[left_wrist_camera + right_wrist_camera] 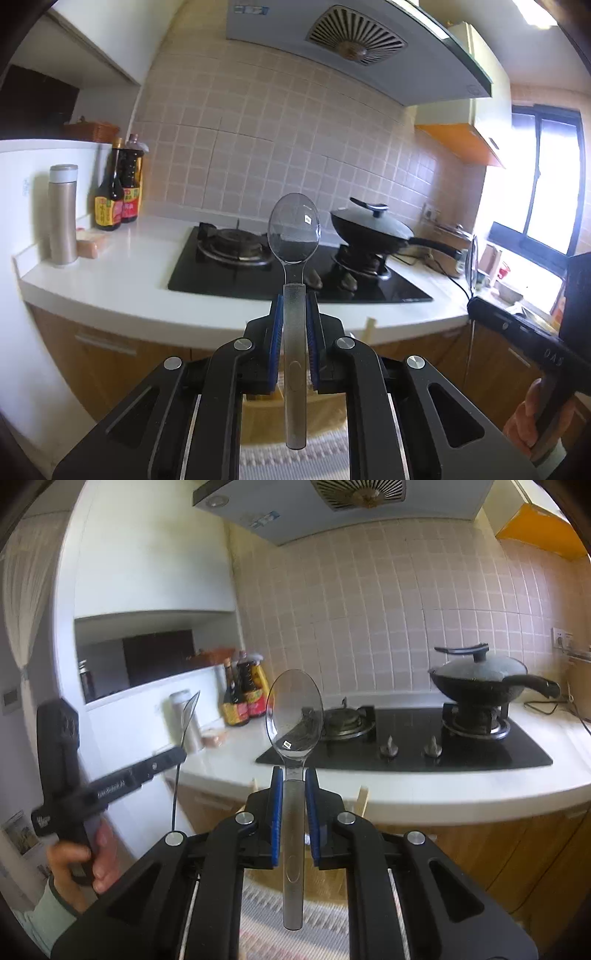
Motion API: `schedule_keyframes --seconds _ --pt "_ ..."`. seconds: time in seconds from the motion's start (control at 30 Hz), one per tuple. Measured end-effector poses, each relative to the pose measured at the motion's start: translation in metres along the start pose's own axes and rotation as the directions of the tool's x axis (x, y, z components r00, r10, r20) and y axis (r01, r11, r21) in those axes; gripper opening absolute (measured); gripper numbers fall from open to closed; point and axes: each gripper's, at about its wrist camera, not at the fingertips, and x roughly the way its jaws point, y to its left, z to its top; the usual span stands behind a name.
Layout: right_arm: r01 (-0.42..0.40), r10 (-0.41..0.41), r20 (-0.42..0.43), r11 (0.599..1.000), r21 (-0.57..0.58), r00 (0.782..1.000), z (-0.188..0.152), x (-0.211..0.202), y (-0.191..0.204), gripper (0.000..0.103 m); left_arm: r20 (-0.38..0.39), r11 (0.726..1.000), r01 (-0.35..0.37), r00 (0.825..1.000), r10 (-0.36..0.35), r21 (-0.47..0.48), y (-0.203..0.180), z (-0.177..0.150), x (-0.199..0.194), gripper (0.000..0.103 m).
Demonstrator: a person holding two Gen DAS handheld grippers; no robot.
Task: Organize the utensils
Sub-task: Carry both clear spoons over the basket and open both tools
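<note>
Bare white counter (122, 280) before the hob (295, 273); flask (63, 214), bottles (118, 184), lidded wok (373, 227) behind.

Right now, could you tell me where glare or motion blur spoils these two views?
Left wrist view: the window is blown out to white, washing the counter beneath it; the clear spoon in the left gripper stays sharp. Right wrist view: even light, but the left gripper at the frame's left is motion-blurred; the pan is crisp.

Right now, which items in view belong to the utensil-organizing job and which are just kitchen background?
Job:
- clear spoon in left gripper
- second clear spoon in right gripper

Background:
- lidded wok
- stove
- sauce bottles
- thermos
</note>
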Motion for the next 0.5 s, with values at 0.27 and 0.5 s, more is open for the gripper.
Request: schedule_keyframes --seconds 0.27,0.5 --pt "0.054 -0.055 0.029 0.998 0.039 0.998 0.008 0.063 -0.029 0.01 0.167 0.999 0.008 0.986 0.0 -0.047 0.026 -0.011 0.043 0.01" --pt "0.066 -0.066 0.005 0.996 0.056 0.998 -0.005 0.109 -0.042 0.01 0.176 0.998 0.025 0.984 -0.016 -0.052 0.039 -0.029 0.07 0.01"
